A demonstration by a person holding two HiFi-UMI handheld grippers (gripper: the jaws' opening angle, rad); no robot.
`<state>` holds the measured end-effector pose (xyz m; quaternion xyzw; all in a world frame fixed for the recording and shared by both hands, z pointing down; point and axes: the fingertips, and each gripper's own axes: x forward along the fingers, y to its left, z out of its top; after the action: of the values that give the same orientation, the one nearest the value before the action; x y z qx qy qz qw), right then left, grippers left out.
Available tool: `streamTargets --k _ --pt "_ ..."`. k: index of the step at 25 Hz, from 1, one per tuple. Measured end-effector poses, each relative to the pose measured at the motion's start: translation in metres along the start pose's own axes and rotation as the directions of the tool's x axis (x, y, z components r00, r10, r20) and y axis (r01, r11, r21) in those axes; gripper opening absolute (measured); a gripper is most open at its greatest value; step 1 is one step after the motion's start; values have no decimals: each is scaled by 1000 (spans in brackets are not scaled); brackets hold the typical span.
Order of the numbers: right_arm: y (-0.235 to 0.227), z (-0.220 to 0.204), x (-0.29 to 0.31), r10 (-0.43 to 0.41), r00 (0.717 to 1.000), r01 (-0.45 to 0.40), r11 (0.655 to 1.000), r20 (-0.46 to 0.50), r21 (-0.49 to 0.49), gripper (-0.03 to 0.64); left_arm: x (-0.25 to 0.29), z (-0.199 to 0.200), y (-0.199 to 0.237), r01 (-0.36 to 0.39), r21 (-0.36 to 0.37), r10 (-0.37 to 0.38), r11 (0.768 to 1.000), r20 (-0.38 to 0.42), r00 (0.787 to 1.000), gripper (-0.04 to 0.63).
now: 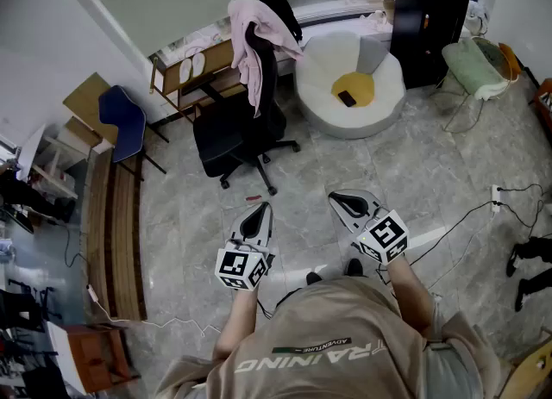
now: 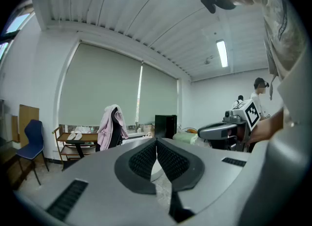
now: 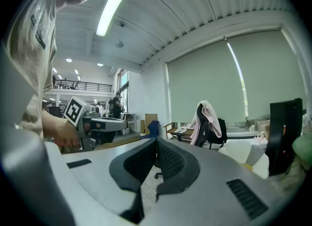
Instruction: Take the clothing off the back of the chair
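Since the garment (image 1: 252, 48) is pale pink, limp cloth, I judge it light and floppy; it should sag and trail rather than hold a shape. It is draped over the top of the chair (image 1: 233, 134) back in the upper middle of the head view, with one long fold hanging down the backrest. I'd take it at the bunched ridge on the top edge, where the cloth looks thickest, and lift before drawing it away so it doesn't snag. The chair is a black office type on a star base with castors — a sideways tug may roll or swivel it. The floor (image 1: 414, 173) is glossy grey stone tile. At lower centre, well apart from the chair, the left gripper (image 1: 261, 207) and right gripper (image 1: 335, 196) are both empty — ribbed dark jaws closed tip to tip.
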<state>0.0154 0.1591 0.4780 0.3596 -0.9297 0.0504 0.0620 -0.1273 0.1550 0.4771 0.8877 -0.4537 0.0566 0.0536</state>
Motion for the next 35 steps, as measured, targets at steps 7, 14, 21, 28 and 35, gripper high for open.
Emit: streamTargets --k 7,14,21,28,35 --pt "4 10 19 -28 999 26 998 -21 -56 34 -7 -3 18 25 -9 -25 1000 7 1000 14" --pt "12 13 26 -51 999 50 998 -17 -35 34 -15 -23 30 40 -35 -40 999 12 999 14" --pt "-8 11 32 -45 999 44 998 -25 -42 34 4 -35 34 36 -99 -35 994 4 999 14" --pt "-72 4 65 -30 999 29 999 23 26 34 57 -27 53 17 -95 -20 995 -27 999 14" --pt "-155 29 114 28 997 -30 999 76 23 35 150 0 80 2 -53 -4 999 -36 999 14"
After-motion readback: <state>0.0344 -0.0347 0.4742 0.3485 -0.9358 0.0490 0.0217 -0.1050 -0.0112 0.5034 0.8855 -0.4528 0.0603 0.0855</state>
